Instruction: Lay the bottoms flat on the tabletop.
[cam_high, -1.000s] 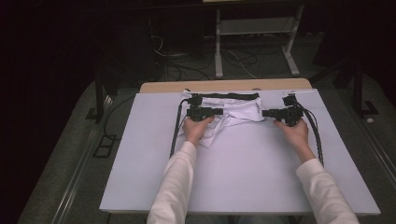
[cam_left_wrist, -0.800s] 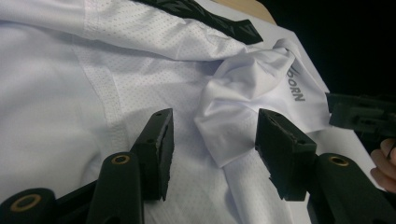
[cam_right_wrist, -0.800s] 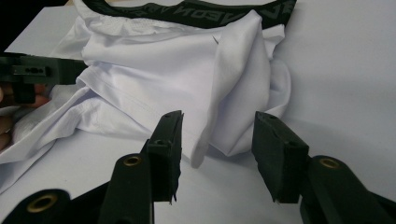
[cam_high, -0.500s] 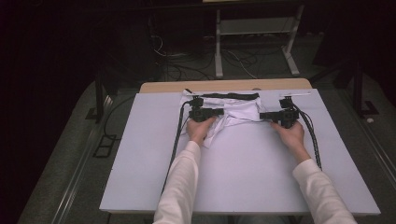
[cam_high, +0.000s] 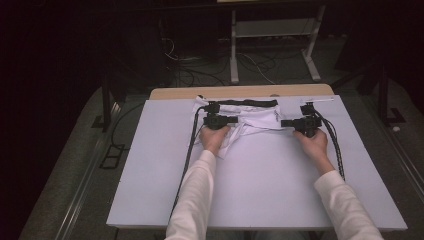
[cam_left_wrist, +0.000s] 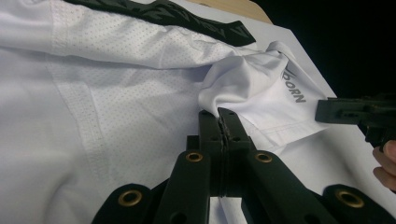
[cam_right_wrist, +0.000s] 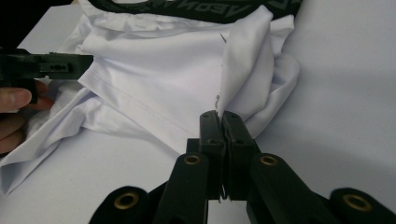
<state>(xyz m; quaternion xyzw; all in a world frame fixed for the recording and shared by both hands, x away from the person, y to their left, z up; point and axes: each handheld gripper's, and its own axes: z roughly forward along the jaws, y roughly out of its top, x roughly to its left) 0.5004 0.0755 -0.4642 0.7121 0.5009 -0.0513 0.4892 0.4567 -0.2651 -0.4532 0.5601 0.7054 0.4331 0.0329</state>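
A white garment (cam_high: 250, 122) lies crumpled near the far edge of the table (cam_high: 150, 175), roughly midway between its left and right edges. The table top is a flat, matte, pale lavender-grey board; a strip of light wood shows beyond its far edge.

The fabric is thin, smooth and slightly glossy. In the left gripper view, a panel of the garment is finely perforated mesh, bordered by stitched seams. A black elastic waistband (cam_left_wrist: 163, 16) with grey woven lettering runs along the garment's far side. Grey printed letters (cam_left_wrist: 293, 87) sit on a folded flap near a hemmed edge.

The left gripper (cam_high: 235, 119) is matte black plastic with brass-coloured rivets. Its jaws are pressed together on a raised fold of the white cloth, which bunches up just above the tips. The left hand (cam_high: 214, 139) rests over the near part of the garment.

The right gripper (cam_high: 286, 123) is of the same build. Its jaws are closed on a thin upright edge of the garment at its right side, and the cloth rises from the tips in a narrow vertical pleat. The right hand (cam_high: 312, 142) lies on the bare table.

Ribbed black cables (cam_high: 336, 147) trail from both grippers toward the near edge.
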